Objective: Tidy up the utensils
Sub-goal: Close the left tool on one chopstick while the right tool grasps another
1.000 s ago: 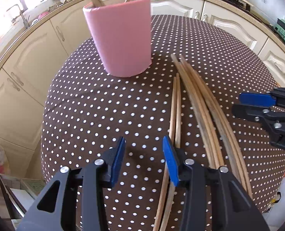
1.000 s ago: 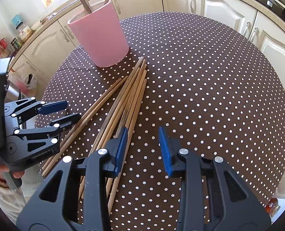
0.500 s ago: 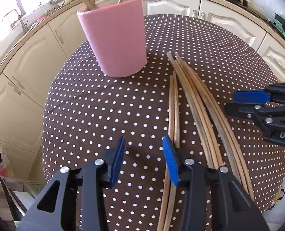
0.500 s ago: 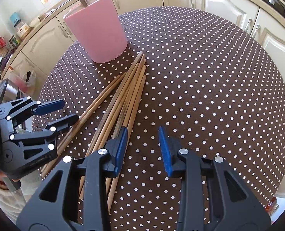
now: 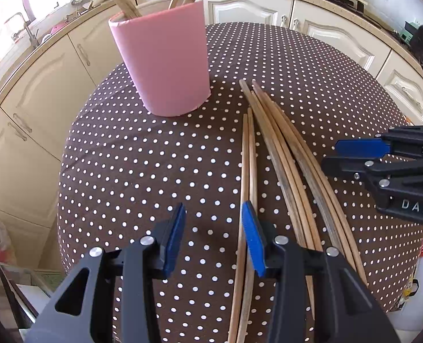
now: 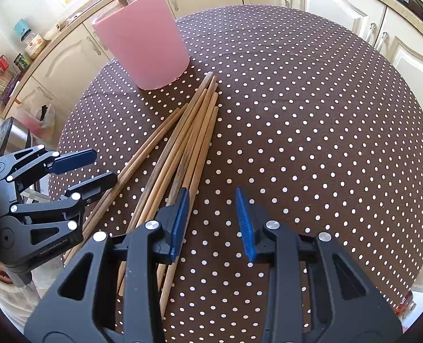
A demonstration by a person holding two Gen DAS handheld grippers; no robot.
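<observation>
Wooden chopsticks (image 5: 280,154) lie fanned across the middle of the polka-dot tablecloth (image 5: 142,165), tips just beside the pink holder (image 5: 165,60) near the far edge, which holds more sticks. Only the right wrist view shows jars (image 6: 32,43) on the counter. The left gripper (image 5: 212,235) and right gripper (image 6: 211,223) both hover low over the sticks, jaws apart and empty.

Chopsticks (image 5: 271,148) lie on the table (image 5: 154,157), right of the cup (image 5: 165,63)
</observation>
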